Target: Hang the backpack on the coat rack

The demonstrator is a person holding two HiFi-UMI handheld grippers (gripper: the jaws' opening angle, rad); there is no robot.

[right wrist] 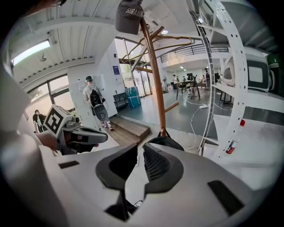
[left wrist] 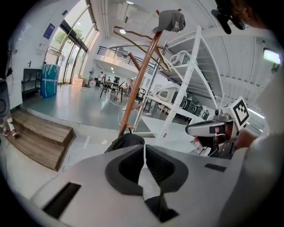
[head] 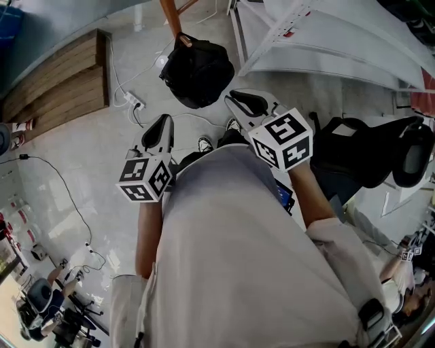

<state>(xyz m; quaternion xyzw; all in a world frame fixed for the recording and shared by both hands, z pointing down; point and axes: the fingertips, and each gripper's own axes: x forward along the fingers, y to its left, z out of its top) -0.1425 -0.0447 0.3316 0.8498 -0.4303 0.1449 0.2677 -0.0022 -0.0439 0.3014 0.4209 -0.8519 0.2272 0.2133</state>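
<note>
The black backpack (head: 197, 71) sits on the floor at the foot of the brown wooden coat rack (head: 170, 17). In the head view both grippers are held above the floor, short of the backpack. My left gripper (head: 162, 124) is shut and holds nothing; my right gripper (head: 239, 97) also looks shut, with nothing between its pads. The left gripper view looks over its closed jaws (left wrist: 144, 150) at the backpack (left wrist: 126, 141), the coat rack (left wrist: 137, 84) and a grey cap (left wrist: 172, 20) on top of it. In the right gripper view the backpack (right wrist: 166, 142) lies just past the jaws (right wrist: 140, 148), under the coat rack (right wrist: 155, 75).
A low wooden step (head: 61, 81) lies left of the backpack, with a power strip and cables (head: 134, 102) on the floor. White metal shelving (head: 306, 34) stands to the right. A black chair (head: 380, 153) is at the right. A person (right wrist: 95, 104) stands in the distance.
</note>
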